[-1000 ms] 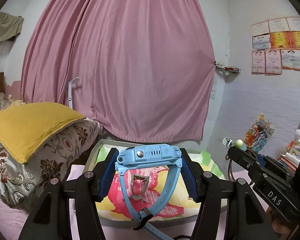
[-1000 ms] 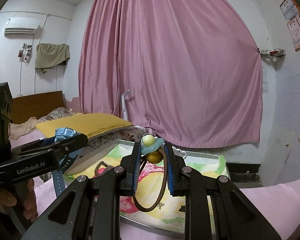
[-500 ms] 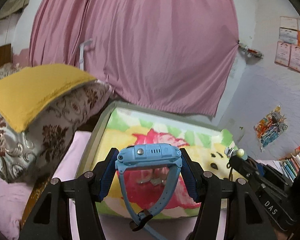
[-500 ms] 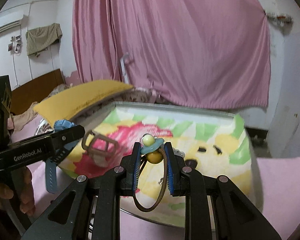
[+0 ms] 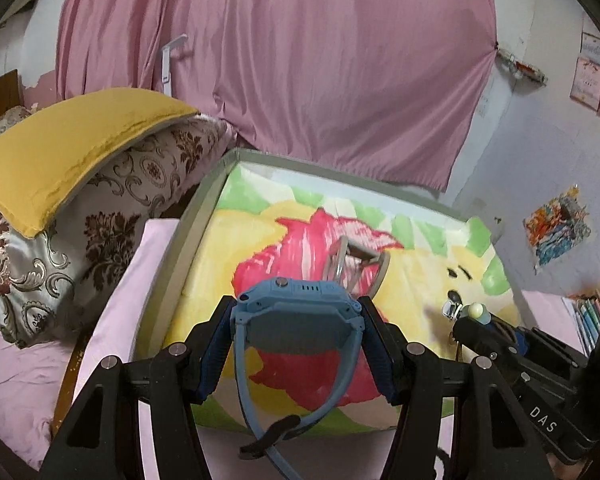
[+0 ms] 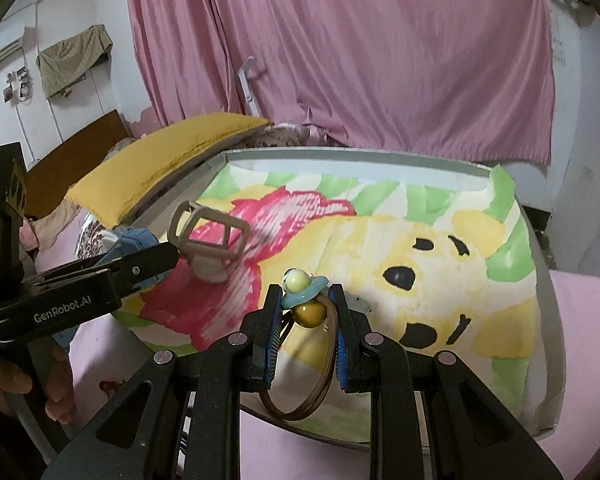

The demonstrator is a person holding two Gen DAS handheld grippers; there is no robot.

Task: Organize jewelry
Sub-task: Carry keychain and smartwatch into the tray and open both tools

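My left gripper [image 5: 296, 312] is shut on a blue smartwatch [image 5: 296, 296], whose strap hangs down between the fingers. It shows at the left of the right wrist view [image 6: 140, 252]. My right gripper [image 6: 305, 304] is shut on a brown hair band with green and yellow beads [image 6: 306, 308]; the band's loop hangs below. It shows at the right of the left wrist view [image 5: 470, 320]. A beige wire-frame jewelry stand [image 6: 208, 236] sits on the cartoon-printed tray [image 6: 540, 264], just beyond the watch [image 5: 356, 268]. A small silver item [image 5: 452, 308] lies on the tray.
A yellow cushion [image 5: 68, 148] and floral pillow [image 5: 80, 240] lie left of the tray. A pink curtain [image 5: 300, 60] hangs behind. Pink bedding [image 6: 580, 340] surrounds the tray. Books [image 5: 588, 316] stand at the right.
Both grippers have tilted downward and moved closer over the tray, with the watch and the hair band still held. The stand now shows right behind the watch.
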